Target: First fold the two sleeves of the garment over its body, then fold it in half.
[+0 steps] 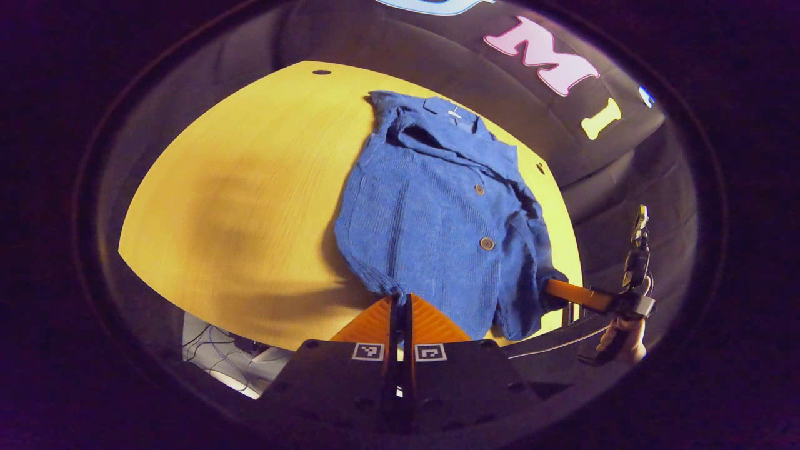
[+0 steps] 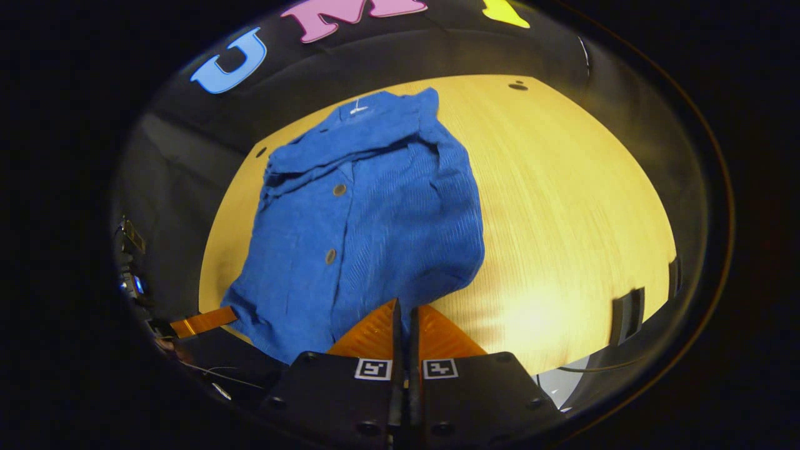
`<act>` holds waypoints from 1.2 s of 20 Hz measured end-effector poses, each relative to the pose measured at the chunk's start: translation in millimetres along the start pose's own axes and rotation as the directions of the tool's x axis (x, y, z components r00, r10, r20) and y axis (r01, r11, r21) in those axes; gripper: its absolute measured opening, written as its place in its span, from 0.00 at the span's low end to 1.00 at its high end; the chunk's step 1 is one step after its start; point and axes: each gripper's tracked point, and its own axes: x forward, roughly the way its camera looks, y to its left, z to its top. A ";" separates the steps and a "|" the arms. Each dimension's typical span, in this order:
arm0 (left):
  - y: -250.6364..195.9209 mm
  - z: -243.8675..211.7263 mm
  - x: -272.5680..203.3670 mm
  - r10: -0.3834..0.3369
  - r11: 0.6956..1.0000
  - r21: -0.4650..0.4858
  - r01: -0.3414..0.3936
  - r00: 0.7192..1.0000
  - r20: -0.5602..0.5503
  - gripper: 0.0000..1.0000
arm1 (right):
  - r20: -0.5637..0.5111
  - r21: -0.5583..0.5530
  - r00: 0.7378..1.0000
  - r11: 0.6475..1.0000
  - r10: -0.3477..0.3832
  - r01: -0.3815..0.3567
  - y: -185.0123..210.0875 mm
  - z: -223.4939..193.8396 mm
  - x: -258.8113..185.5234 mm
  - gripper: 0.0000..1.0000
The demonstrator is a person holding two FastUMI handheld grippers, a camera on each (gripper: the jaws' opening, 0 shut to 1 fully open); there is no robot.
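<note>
Yellow wood-grain table [image 1: 250,206] with small dark holes near its far corners, black cloth booth wall behind it; cables and white clutter sit below the table's near edge, left of the left gripper's body. Blue corduroy garment [image 1: 437,219] lies buttoned side up on the table, collar at the far end, hem toward both grippers, sleeves bunched in over the body and creased near the shoulders. Left gripper [image 1: 400,306] points forward over the near table edge, fingers pressed together on the hem corner of the garment right at their tips, a small bunch of fabric pinched there. In the left gripper view the other gripper reaches in from the right, held by a hand [image 1: 622,340] off the table edge, its tip at the opposite hem corner. Right gripper [image 2: 405,312] also aims forward, fingers closed with a thin slit between them, tips at the garment's near edge; whether fabric is pinched between them, cannot tell. In the right gripper view the garment sits ahead and left of the fingers, bare table to their right.
</note>
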 end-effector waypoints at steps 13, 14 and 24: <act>-52.9 216.4 -17.2 -0.113 0.985 0.156 0.071 0.953 0.280 0.02 | 0.274 -0.069 0.953 0.991 0.132 -0.118 52.6 223.5 -2.4 0.04; -52.6 237.5 -14.6 -0.113 0.982 0.176 0.061 0.947 0.300 0.02 | 0.294 -0.076 0.947 0.991 0.129 -0.111 52.0 243.4 1.9 0.04; -18.1 415.6 102.1 -0.104 0.964 0.264 -0.040 0.855 0.509 0.02 | 0.434 -0.007 0.901 1.000 0.018 -0.017 21.1 409.3 126.5 0.00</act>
